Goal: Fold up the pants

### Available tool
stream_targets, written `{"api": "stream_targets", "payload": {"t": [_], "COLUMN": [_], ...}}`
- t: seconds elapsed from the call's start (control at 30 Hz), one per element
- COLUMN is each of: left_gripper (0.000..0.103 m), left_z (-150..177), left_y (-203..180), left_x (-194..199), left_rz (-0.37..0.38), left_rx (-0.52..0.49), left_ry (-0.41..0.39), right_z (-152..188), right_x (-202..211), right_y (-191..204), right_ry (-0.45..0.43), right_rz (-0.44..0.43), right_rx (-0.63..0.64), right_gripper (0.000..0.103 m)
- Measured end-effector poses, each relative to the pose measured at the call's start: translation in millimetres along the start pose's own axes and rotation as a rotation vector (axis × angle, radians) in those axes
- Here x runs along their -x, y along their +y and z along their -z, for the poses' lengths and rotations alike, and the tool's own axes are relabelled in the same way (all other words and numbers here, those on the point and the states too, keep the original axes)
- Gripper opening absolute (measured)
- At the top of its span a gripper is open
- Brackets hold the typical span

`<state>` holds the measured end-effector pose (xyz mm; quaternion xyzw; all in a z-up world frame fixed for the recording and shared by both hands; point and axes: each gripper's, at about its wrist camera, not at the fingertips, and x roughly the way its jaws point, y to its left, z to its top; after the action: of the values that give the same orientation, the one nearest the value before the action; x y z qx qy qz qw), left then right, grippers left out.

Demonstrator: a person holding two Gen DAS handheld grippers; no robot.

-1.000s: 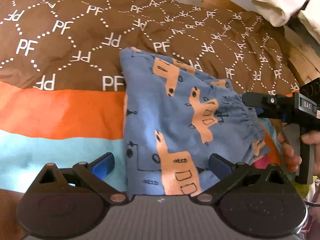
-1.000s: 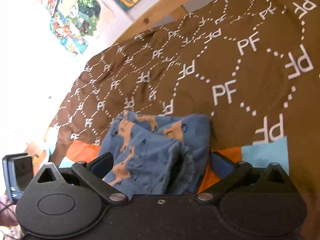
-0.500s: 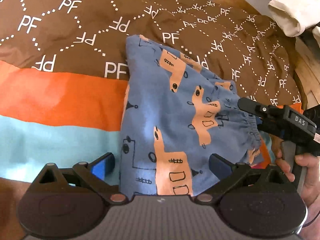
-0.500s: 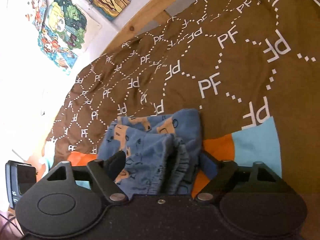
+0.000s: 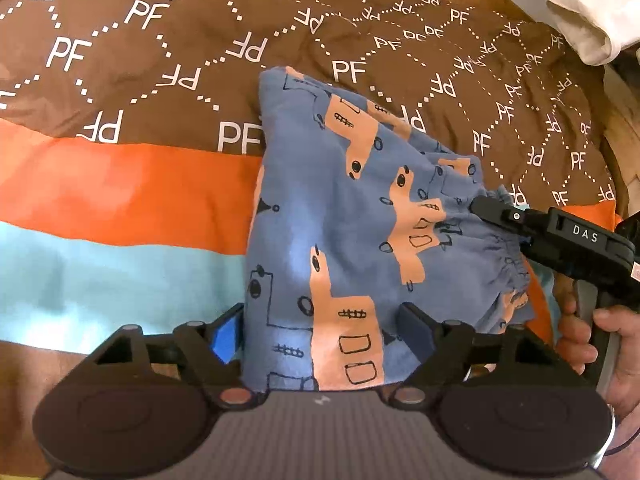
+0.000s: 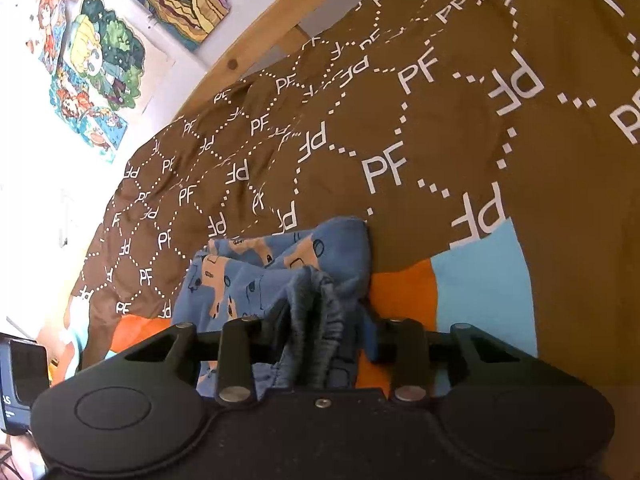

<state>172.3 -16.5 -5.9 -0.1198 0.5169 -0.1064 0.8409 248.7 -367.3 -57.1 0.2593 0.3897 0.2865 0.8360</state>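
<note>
The blue pants [image 5: 352, 216] with orange vehicle prints lie folded on the brown, orange and light blue bedspread [image 5: 120, 184]. My left gripper [image 5: 320, 332] is open, its fingers on either side of the pants' near edge. My right gripper [image 6: 316, 336] is shut on the bunched elastic waistband [image 6: 316, 300]. From the left wrist view the right gripper [image 5: 556, 236] reaches in from the right onto the waistband [image 5: 504, 256].
A wooden bed frame [image 6: 256, 48] runs along the far side, with colourful pictures [image 6: 96, 64] on the wall behind. A white cloth [image 5: 592, 16] lies at the far right corner. A hand [image 5: 600, 340] holds the right gripper.
My right gripper has closed on the waistband; it was open a second ago. My left gripper has moved in closer over the pants and stays open.
</note>
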Motion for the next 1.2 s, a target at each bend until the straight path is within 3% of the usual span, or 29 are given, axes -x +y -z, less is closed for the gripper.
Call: {"api": "stream_targets", "payload": {"t": [0.13, 0.27, 0.37, 0.47, 0.6, 0.7, 0.83, 1.07, 1.2], "left_gripper": [0.088, 0.079, 0.066, 0.043, 0.02, 0.017, 0.016, 0.016, 0.016], "left_z": [1.8, 2.6, 2.4, 3.0, 2.8, 3.7, 9.3, 0.1, -19.9], "left_y": [5.4, 6.6, 4.0, 3.2, -3.6, -16.6, -36.2, -69.3, -83.0], "left_x": [1.8, 3.5, 5.7, 8.9, 16.5, 21.9, 36.9, 50.7, 46.3], "left_rz": [0.022, 0.009, 0.001, -0.034, -0.056, -0.103, -0.137, -0.139, -0.136], "left_rx": [0.024, 0.013, 0.004, 0.002, -0.031, -0.09, -0.188, -0.324, -0.376], "left_ry": [-0.008, -0.013, -0.018, -0.033, -0.059, -0.092, -0.197, -0.364, -0.425], "right_z": [-0.5, -0.3, 1.2, 3.6, 9.1, 13.5, 17.8, 14.2, -9.5], "right_x": [-0.1, 0.0, 0.4, 2.1, 6.8, 11.0, 22.4, 45.9, 48.3], "right_y": [-0.4, 0.7, 7.0, 16.8, 37.7, 53.3, 70.9, 94.9, 100.7], "right_ry": [0.002, 0.0, -0.009, -0.025, -0.064, -0.098, -0.169, -0.344, -0.448], "right_rz": [-0.002, 0.004, 0.027, 0.055, 0.1, 0.132, 0.159, 0.216, 0.252], "right_rx": [-0.002, 0.005, 0.041, 0.097, 0.22, 0.31, 0.412, 0.583, 0.644], "right_gripper": [0.038, 0.038, 0.036, 0.031, 0.024, 0.021, 0.017, 0.016, 0.016]}}
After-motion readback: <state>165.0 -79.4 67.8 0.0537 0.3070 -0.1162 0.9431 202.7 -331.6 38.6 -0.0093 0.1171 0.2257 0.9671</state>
